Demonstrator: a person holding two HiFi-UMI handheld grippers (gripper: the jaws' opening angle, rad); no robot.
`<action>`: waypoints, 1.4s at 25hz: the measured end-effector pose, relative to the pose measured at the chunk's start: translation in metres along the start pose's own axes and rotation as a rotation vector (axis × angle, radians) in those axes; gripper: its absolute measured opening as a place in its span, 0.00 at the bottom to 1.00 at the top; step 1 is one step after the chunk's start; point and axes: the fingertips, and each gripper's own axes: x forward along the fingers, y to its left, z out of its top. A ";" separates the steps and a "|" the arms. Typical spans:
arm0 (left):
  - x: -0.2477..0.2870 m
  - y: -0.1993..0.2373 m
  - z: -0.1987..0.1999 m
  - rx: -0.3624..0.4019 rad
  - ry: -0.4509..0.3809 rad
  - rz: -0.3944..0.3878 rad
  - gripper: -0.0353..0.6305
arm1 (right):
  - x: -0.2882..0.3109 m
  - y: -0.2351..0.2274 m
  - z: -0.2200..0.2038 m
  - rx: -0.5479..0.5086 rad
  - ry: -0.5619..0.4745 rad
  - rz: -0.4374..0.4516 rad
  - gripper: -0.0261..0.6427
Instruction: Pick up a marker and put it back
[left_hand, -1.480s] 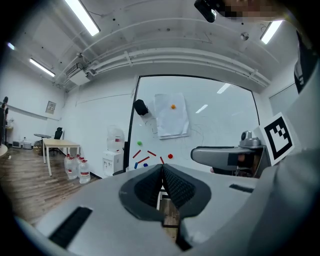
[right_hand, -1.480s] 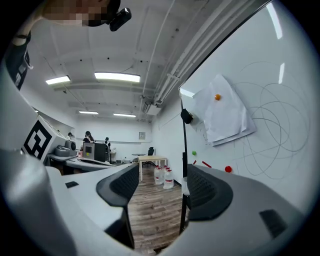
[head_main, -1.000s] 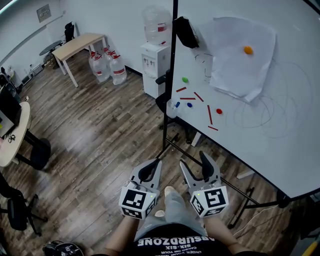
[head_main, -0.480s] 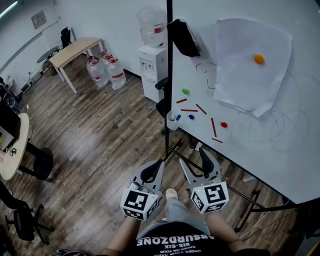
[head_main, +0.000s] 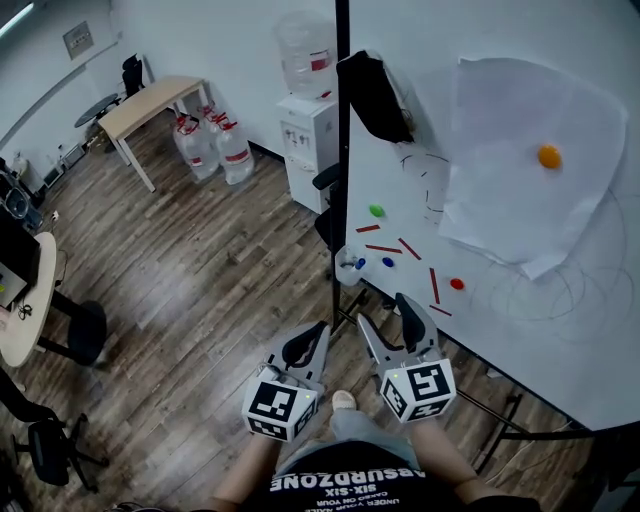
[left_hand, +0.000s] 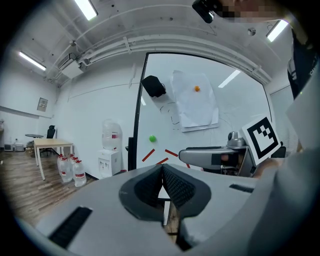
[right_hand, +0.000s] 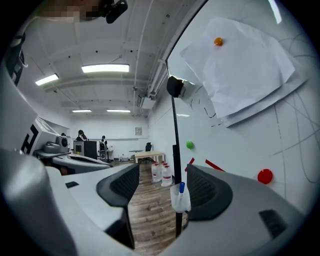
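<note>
The blue marker (right_hand: 182, 188), standing in the clear cup (right_hand: 179, 202) at the whiteboard's (head_main: 500, 335) edge, should be centred between the spread right tongs (right_hand: 162, 187) before they are closed, while the left tongs (left_hand: 162, 167), pressed together on nothing, are held aside.

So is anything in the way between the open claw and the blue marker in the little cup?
Nothing visible. The right gripper is open and empty, and its view shows the blue marker straight ahead between the jaws, standing in the clear cup at the edge of the whiteboard. Only open air lies between them.
</note>
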 end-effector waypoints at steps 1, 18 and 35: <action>0.004 0.004 0.001 0.001 -0.001 0.003 0.07 | 0.006 -0.003 0.000 0.001 0.002 0.001 0.44; 0.062 0.048 0.003 -0.014 -0.003 0.067 0.07 | 0.092 -0.035 -0.029 0.023 0.083 0.063 0.42; 0.077 0.063 -0.011 -0.037 0.033 0.099 0.07 | 0.136 -0.052 -0.094 0.071 0.212 0.069 0.36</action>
